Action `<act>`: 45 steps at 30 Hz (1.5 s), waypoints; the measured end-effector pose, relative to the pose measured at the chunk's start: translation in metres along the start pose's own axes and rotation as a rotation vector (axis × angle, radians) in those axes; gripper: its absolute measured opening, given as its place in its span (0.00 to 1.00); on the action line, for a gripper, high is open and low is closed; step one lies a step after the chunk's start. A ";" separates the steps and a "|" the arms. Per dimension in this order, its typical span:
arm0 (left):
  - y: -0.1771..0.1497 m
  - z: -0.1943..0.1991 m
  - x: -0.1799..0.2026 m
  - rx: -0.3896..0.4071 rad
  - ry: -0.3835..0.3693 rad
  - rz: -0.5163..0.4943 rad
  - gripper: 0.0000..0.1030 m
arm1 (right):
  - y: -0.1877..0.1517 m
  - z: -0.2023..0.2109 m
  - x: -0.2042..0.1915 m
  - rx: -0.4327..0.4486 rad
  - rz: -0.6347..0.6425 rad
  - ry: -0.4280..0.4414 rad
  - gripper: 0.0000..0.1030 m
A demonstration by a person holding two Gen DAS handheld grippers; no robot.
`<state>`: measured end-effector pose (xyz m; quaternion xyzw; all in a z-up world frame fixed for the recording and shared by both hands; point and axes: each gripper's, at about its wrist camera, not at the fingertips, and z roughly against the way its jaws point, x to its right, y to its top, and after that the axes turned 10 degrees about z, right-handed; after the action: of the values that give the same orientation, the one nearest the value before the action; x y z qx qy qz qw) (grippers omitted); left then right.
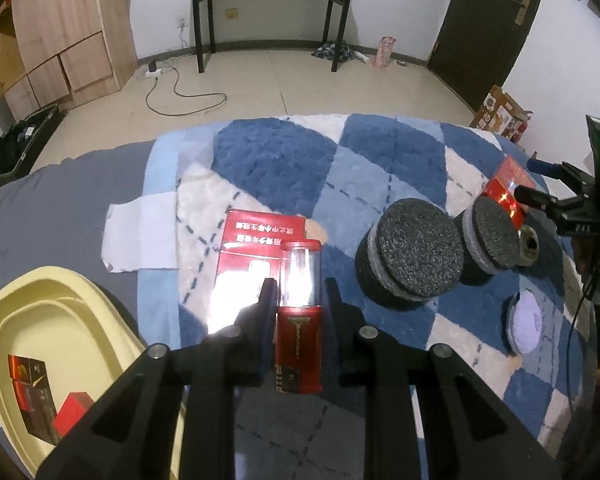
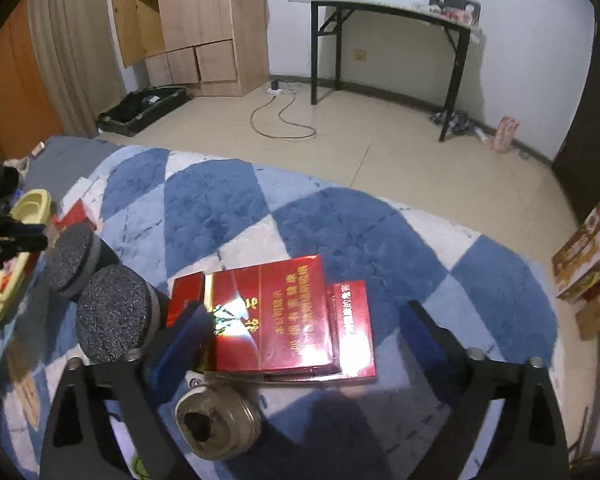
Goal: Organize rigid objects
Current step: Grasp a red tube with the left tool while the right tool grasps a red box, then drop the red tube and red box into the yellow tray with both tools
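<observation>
Left wrist view: we clamp our left gripper [image 1: 300, 292] on a red lighter [image 1: 299, 320], above the checked rug [image 1: 276, 160], a yellow tray [image 1: 16, 300] to its lower left. In the right wrist view, our right gripper [image 2: 312, 328] gapes wide around a red cigarette carton [image 2: 276, 316], its pads not pressing it.

Dim, cool indoor light. Hard glare on red box [image 1: 256, 256] and glossy carton [image 2: 268, 316]. Claw shadows across blue rug [image 2: 340, 236]. Strong fisheye bending, black corners; near claw parts soft, slightly blurred.
</observation>
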<state>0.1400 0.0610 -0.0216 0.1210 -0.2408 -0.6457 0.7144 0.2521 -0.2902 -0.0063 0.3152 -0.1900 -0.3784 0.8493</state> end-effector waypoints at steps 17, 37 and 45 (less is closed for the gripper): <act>-0.003 0.014 -0.013 0.003 -0.017 0.018 0.23 | 0.007 -0.004 -0.060 -0.077 0.240 -0.064 1.00; -0.034 0.087 -0.100 0.061 0.001 0.144 0.23 | 0.028 0.058 -0.052 0.126 0.145 -0.070 0.86; -0.061 0.099 -0.220 0.030 0.181 0.313 0.23 | 0.079 0.073 -0.259 0.215 0.395 0.295 0.86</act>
<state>0.0269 0.2819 -0.0075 0.1504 -0.2010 -0.5094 0.8231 0.0867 -0.0806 0.0788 0.4120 -0.1609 -0.1329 0.8869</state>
